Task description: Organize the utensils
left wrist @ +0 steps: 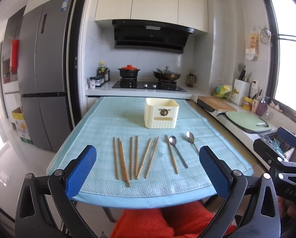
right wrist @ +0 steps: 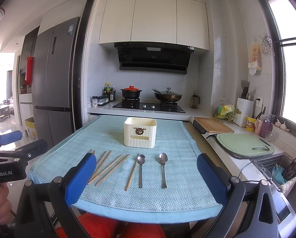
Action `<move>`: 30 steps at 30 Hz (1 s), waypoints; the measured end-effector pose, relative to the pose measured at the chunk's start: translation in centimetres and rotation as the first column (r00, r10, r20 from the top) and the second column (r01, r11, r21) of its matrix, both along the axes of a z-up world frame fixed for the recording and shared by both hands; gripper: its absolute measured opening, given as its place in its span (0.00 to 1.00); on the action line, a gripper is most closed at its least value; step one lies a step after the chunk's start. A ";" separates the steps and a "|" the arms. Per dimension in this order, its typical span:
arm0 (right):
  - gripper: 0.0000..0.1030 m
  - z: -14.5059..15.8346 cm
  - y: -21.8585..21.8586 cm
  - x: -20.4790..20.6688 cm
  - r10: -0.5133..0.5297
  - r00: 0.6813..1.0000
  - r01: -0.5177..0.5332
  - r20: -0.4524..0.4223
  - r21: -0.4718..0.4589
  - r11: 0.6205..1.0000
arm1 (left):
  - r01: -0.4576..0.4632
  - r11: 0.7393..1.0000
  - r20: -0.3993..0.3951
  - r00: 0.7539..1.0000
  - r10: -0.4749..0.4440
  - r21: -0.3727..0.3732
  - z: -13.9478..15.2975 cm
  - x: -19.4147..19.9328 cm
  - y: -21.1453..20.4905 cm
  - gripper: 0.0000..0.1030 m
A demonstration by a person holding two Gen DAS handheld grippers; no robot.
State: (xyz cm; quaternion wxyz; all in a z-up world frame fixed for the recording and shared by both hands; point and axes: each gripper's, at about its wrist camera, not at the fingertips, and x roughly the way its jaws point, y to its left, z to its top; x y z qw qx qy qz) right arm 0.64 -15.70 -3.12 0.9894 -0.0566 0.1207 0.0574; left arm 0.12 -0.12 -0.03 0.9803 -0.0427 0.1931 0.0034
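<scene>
While both hand-held grippers point(left wrist: 148, 170) point(right wrist: 146, 178) hover spread (empty) | step: start | next: pinch chopsticks point(left wrist: 128, 158), box point(left wrist: 161, 116) at 12 o'clock

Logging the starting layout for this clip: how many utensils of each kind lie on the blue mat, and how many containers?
Wooden chopsticks: 8
Metal spoons: 2
Cream holder box: 1
Total: 11 things on the blue mat. One chopstick lies apart beside the left spoon; nothing is in either gripper.
</scene>
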 end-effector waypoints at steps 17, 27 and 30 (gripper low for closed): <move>1.00 0.1 -0.1 0.0 0.000 1.000 0.000 -0.008 0.008 1.000 | 0.011 1.000 -0.002 1.000 -0.011 0.005 0.0 -0.2 -0.3 1.00; 1.00 0.0 -0.1 -0.1 0.004 1.000 -0.004 -0.009 0.007 1.000 | 0.008 1.000 0.004 1.000 -0.008 0.008 0.0 -0.4 -0.4 1.00; 1.00 0.0 0.0 -0.1 0.002 1.000 -0.002 -0.009 0.007 1.000 | 0.009 1.000 0.002 1.000 -0.009 0.009 -0.1 -0.5 -0.4 1.00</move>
